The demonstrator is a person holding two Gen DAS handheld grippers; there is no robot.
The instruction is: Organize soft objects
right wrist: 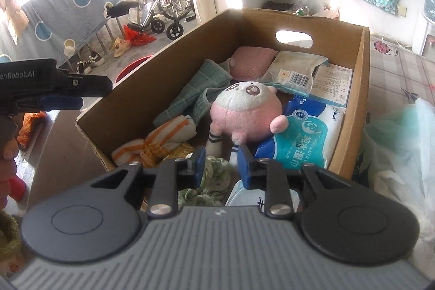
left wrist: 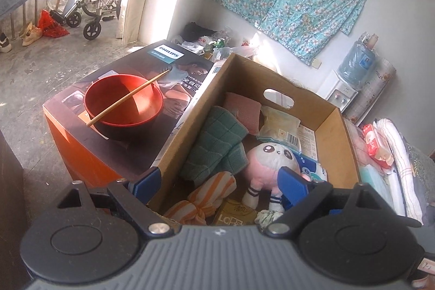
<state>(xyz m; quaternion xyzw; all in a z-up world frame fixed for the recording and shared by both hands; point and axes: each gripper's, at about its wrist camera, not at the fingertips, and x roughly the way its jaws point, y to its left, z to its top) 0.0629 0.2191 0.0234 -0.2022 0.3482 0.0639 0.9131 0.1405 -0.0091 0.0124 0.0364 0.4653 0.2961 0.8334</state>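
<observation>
Two grippers, both empty, poised over my cardboard box (right wrist: 353, 105) of soft goods. Left gripper (left wrist: 217, 181): jaws spread wide, straddling the box's near wall. Right gripper (right wrist: 221, 163): jaws parted narrowly, nothing between. Pink plush toy (right wrist: 244, 113) lies mid-box just beyond them, beside green towel (right wrist: 190, 97) and orange-striped cloth (right wrist: 155, 143), likely gathered for sorting.

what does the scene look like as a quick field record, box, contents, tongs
box: cardboard box, open top
contents: pink plush toy, green towel, orange striped cloth, wet wipes pack
beside box: red bowl with a chopstick across it
left tongs: open, empty
right tongs: narrowly open, empty
</observation>
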